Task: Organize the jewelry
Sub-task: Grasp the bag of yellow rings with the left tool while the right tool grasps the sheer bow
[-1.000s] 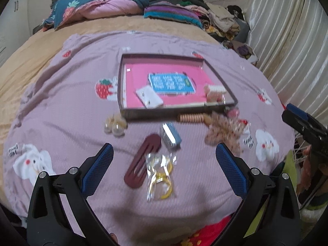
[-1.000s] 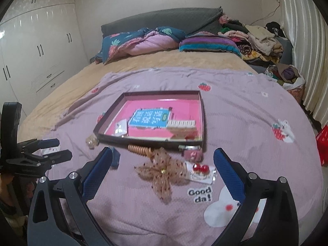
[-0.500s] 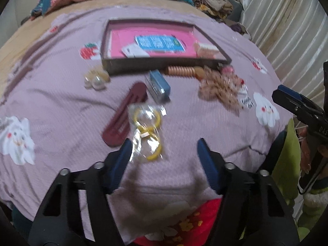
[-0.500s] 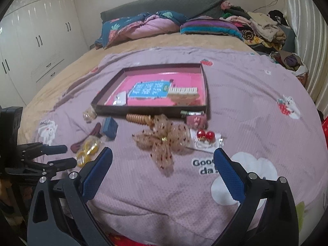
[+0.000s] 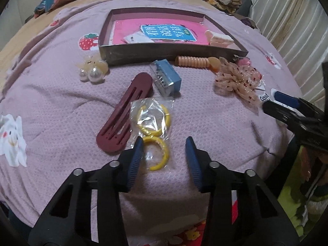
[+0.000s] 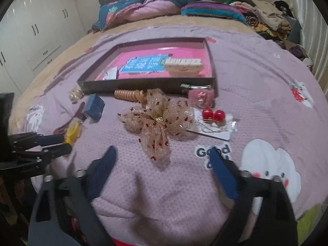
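Narrowed since a second ago, the left gripper [image 5: 164, 143] is being held part-open around the bagged yellow rings [image 5: 152, 131] on the blanket [image 5: 61, 106], partly hidden. Right gripper [image 6: 162, 156] is being kept wide open.

Purple bedspread [image 6: 235, 65] w/ pillows [image 6: 143, 6], clothes pile [image 6: 266, 14], white wardrobe [image 6: 30, 30].
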Tool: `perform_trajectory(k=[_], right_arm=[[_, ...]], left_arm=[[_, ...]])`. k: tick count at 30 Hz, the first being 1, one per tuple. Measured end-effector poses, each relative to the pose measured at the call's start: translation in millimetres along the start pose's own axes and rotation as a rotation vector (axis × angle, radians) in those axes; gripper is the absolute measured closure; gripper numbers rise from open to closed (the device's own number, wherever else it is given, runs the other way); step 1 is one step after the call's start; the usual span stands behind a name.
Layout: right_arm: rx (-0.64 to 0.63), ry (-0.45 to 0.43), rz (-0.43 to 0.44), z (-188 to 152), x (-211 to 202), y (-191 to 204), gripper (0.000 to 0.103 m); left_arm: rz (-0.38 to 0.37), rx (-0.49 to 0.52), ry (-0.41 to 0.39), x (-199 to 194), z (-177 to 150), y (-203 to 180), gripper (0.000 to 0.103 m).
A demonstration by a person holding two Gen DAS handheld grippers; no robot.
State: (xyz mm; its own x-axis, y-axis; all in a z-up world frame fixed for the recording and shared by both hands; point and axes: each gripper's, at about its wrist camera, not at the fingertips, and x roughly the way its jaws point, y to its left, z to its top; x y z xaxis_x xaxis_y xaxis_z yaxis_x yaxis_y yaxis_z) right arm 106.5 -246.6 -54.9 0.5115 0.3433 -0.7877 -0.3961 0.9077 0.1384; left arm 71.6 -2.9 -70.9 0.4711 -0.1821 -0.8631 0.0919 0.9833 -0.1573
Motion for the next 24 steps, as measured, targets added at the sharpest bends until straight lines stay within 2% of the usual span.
perform_trajectory(k=[3, 8, 11, 13, 15, 17, 20, 22, 24], right_arm=[[-0.005, 0.026, 0.012, 6.0, 16.8, 1.1, 0.034], [0.008, 0.066, 0.046, 16.6, 41.9, 3.1, 0.067], [0.011, 0.067, 0.055, 20.4, 46.1, 3.6, 0.077], [0.012, 0.064, 0.061, 21.6, 45.2, 2.8, 0.080], [0.014, 0.059, 0.062, 22.2, 43.9, 1.8, 0.080], [0.022, 0.059, 0.066, 22.0, 44.1, 0.0, 0.081], [0.029, 0.060, 0.074, 21.3, 43.8, -2.6, 0.085], [0.032, 0.055, 0.080, 21.3, 42.6, -3.9, 0.089], [0.031, 0.052, 0.089, 21.5, 41.3, -4.0, 0.092]], left_arm=[[-0.013, -0.013, 0.002, -7.6, -6.1, 4.6, 0.074], [-0.013, -0.010, 0.018, -6.2, -12.0, 2.6, 0.077], [0.000, -0.026, 0.019, -0.8, -9.3, 4.3, 0.077], [0.005, -0.032, 0.013, 0.9, -6.1, 6.3, 0.075], [0.020, -0.028, 0.006, 2.1, -2.9, 7.2, 0.063], [0.024, -0.037, 0.011, 6.5, 0.5, 10.0, 0.057], [0.016, -0.032, 0.033, 15.6, 2.2, 9.6, 0.057], [0.032, -0.013, 0.034, 19.9, 2.6, 6.0, 0.067], [0.039, -0.007, 0.035, 21.6, 4.1, 3.9, 0.069]])
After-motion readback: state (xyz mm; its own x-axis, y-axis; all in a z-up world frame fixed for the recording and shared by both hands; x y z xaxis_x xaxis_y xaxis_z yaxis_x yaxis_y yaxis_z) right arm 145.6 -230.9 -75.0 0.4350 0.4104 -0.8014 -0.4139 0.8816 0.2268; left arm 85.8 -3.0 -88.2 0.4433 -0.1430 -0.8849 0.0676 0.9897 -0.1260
